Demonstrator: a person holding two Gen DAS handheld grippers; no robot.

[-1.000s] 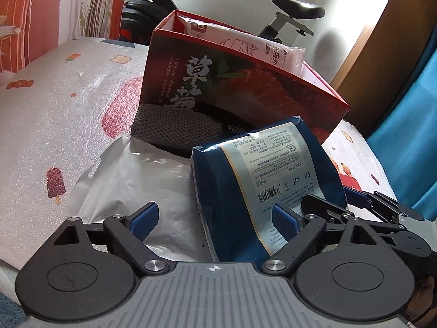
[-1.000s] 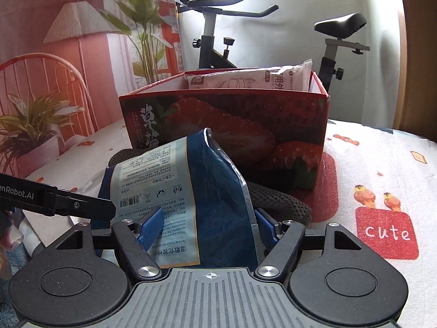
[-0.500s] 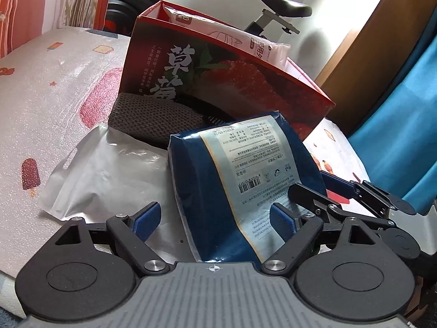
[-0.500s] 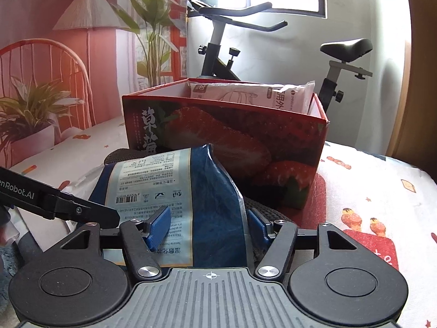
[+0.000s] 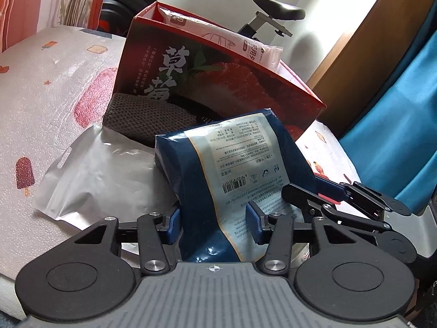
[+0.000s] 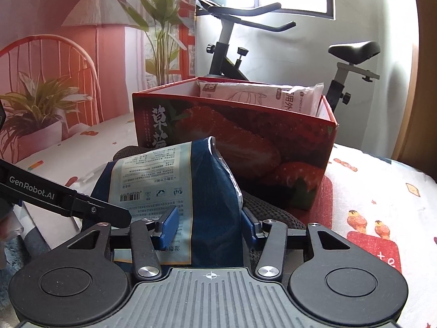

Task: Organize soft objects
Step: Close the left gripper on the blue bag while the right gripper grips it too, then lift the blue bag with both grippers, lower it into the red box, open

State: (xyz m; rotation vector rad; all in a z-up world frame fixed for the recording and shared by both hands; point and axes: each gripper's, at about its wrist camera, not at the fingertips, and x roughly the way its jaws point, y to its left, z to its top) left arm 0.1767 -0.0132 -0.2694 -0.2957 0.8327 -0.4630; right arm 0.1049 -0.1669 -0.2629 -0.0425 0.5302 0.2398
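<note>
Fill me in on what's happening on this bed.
A person is working two hand-held grippers on a blue packet that stands on the bed before a red strawberry box. The left gripper and right gripper are both closing on the packet's lower end. A white packet already sits in the box; a silver bag and a dark knitted piece lie outside it.

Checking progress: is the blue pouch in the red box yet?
Out. The blue pouch stands before the red box, both grippers closing on it.
</note>
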